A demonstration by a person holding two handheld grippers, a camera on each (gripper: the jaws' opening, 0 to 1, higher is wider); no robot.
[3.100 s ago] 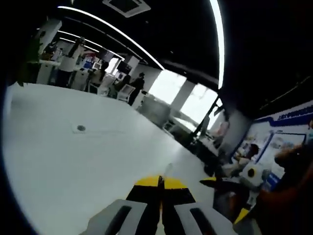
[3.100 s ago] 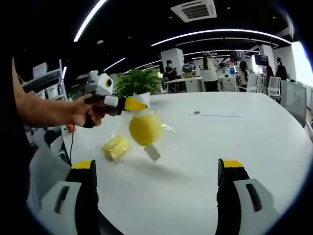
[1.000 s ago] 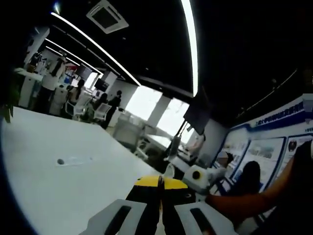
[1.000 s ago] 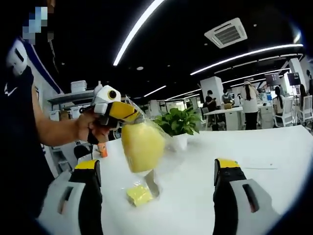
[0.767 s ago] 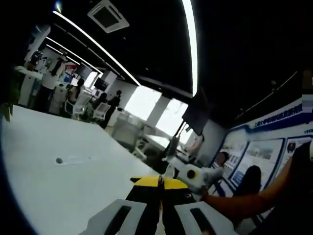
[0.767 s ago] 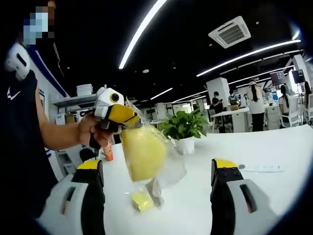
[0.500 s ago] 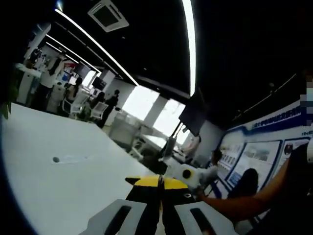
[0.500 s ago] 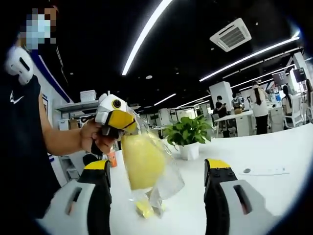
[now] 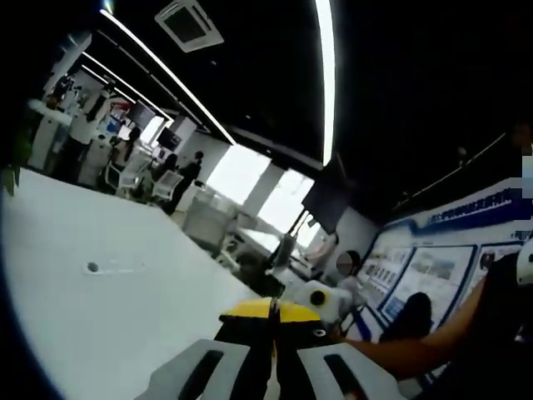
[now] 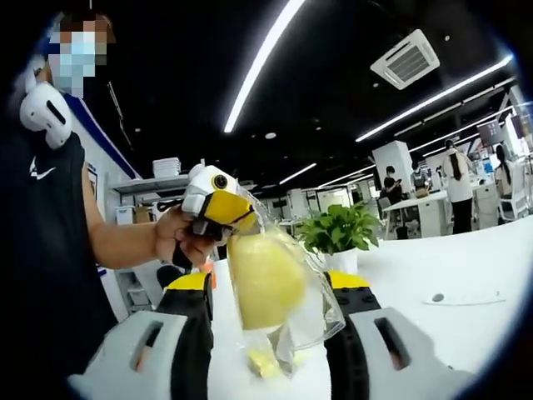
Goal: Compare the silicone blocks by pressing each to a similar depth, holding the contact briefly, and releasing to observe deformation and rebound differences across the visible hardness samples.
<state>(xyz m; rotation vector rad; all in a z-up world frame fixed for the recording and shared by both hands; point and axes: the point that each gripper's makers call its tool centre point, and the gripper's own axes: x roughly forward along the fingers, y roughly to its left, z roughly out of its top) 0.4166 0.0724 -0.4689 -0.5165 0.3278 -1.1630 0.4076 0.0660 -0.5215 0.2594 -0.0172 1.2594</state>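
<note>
Between the right gripper's [image 10: 268, 333] two jaws, in the right gripper view, hangs a clear bag [image 10: 287, 304] with a yellow block [image 10: 265, 279] inside it. These jaws stand apart, one on each side of the bag; whether their pads touch the plastic cannot be told. At the top edge of the bag the left gripper [image 10: 239, 218] enters from the left, its yellow tips closed on the plastic, so that the bag hangs from it above the table [image 10: 466, 275]. A hand [image 10: 183, 240] grasps that gripper's handle, and the bare forearm runs back to a person in a dark sleeveless top. Below the bag, low between the jaws, lies a second, smaller yellow block [image 10: 265, 362] (its outline is blurred and seen partly through the plastic). Behind the bag stands a potted plant [image 10: 340, 235] on the white table, with people at desks farther back under ceiling light strips.

Seen from the left gripper view, the left gripper [image 9: 271, 307] shows its two yellow-tipped jaws pressed together at the bottom centre; the bag itself cannot be made out there. Just beyond the tips appears the right gripper [image 9: 321, 300], held by an arm coming in from the right. White table surface [image 9: 108, 308] spreads to the left.
</note>
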